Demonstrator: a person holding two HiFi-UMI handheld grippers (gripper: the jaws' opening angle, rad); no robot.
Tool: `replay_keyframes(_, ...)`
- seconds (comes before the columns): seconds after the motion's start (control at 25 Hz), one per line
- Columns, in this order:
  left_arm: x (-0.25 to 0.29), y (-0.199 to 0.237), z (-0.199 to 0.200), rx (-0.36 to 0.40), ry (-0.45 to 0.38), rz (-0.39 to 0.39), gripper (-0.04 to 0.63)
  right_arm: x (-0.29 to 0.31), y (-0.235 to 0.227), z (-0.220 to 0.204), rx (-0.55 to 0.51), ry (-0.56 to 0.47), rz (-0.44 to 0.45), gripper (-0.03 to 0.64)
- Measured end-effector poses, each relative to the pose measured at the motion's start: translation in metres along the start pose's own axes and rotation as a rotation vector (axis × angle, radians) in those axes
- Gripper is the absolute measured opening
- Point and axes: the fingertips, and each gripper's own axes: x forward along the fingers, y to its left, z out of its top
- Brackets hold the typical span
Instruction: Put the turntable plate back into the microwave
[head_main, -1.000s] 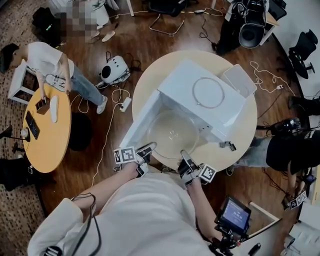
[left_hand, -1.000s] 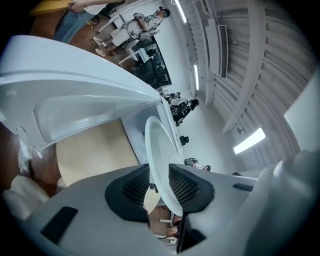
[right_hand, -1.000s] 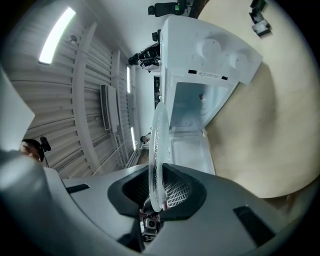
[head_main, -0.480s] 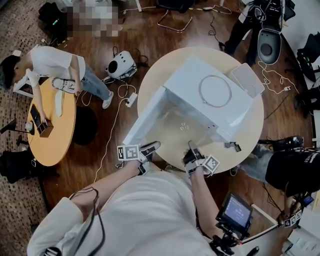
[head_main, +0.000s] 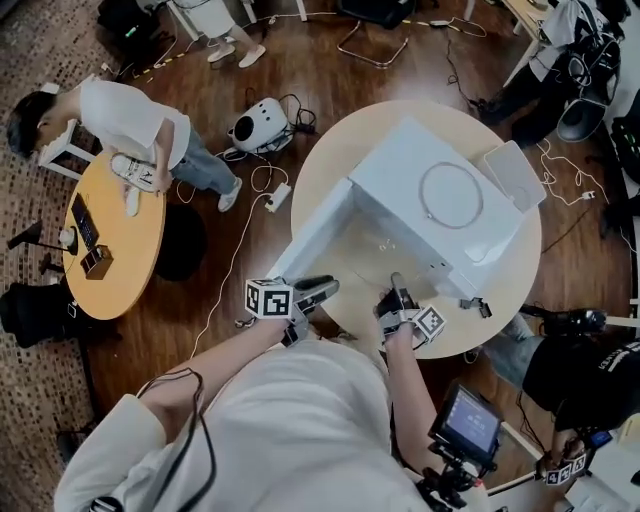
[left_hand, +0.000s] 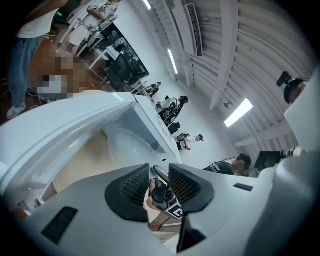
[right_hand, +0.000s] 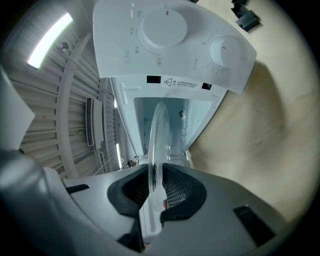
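Observation:
The clear glass turntable plate (right_hand: 156, 145) stands edge-on between the pads of my right gripper (right_hand: 157, 182), which is shut on its rim. Its far edge reaches into the open cavity (right_hand: 170, 117) of the white microwave (head_main: 440, 200), under the dial panel (right_hand: 170, 40). In the left gripper view the plate (left_hand: 129, 145) shows as a pale oval at the cavity mouth. My left gripper (head_main: 325, 288) hangs by the lower edge of the open door (head_main: 315, 235). Its jaws stand apart, and only the right gripper shows beyond the gap (left_hand: 159, 175).
The microwave sits on a round wooden table (head_main: 500, 300). A thin ring (head_main: 452, 196) lies on its top, with a white flat slab (head_main: 515, 175) behind it. A small dark part (head_main: 476, 305) lies near the table's front edge. Cables and people are around the table.
The plate lay flat and plain to see before the cavity; now it sits further in. My right gripper has come down toward the microwave. My left gripper has rolled and lifted slightly.

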Motion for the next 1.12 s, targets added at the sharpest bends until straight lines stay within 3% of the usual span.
replay_keyframes(0.28, 0.001, -0.006, 0.033, 0.026, 0.000, -0.037, 0.106, 0.025, -0.002, 0.009, 0.008, -0.059, 0.013, 0.055)
replay_keyframes(0.72, 0.024, -0.020, 0.049, 0.101, 0.132, -0.089, 0.106, 0.053, -0.006, 0.030, 0.015, -0.183, 0.044, 0.055)
replay_keyframes(1.12, 0.028, -0.013, 0.070, 0.109, 0.131, -0.090, 0.106, 0.085, -0.004, 0.052, 0.052, -0.265, 0.088, 0.055)
